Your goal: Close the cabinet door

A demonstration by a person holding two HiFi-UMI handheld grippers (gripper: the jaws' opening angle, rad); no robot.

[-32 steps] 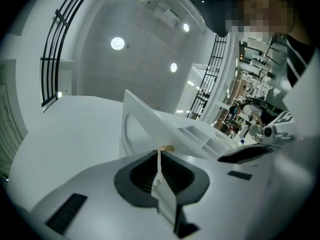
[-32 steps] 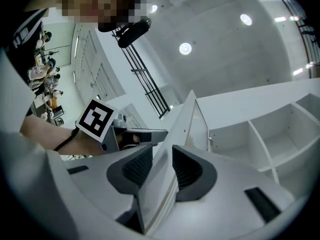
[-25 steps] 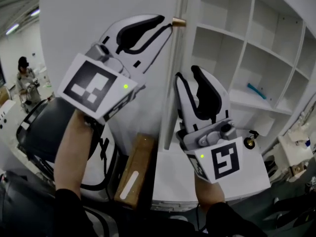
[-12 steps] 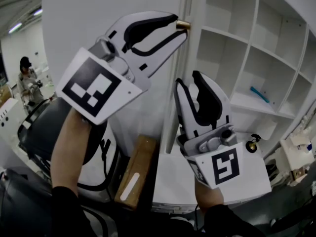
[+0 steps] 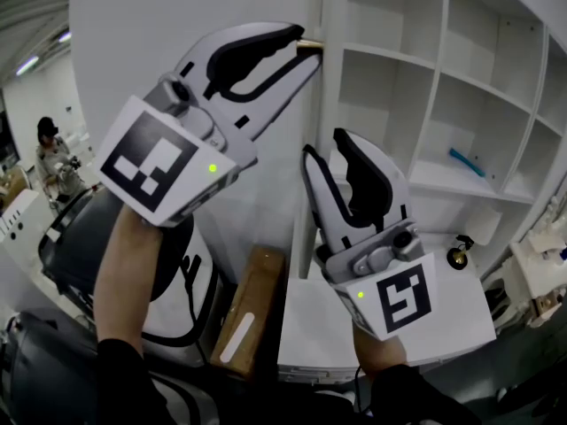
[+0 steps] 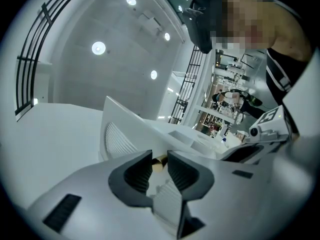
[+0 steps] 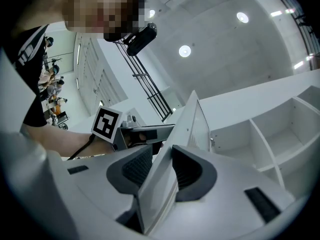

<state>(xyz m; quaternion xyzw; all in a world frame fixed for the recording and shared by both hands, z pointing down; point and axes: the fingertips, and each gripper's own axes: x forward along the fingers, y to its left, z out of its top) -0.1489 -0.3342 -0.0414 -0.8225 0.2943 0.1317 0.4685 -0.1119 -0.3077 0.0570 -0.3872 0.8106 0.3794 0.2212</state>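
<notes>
The white cabinet door (image 5: 133, 25) stands open, its free edge running down the middle of the head view in front of the open white shelves (image 5: 416, 78). My left gripper (image 5: 306, 45) is high on that edge, shut on the small brass door knob (image 5: 312, 44); the left gripper view shows the knob (image 6: 159, 165) held between the dark pads (image 6: 137, 173). Lower down, my right gripper (image 5: 324, 144) straddles the door's edge. In the right gripper view the door panel (image 7: 192, 124) runs between both pads, which press on it.
A teal object (image 5: 461, 162) lies on a shelf at the right. A brown cardboard box (image 5: 252, 304) and a black chair (image 5: 80, 237) sit below the door. A person (image 5: 49, 149) stands far off at the left.
Both grippers have shifted slightly along with the door's edge, the left one a little higher. Both grips look the same as before.
</notes>
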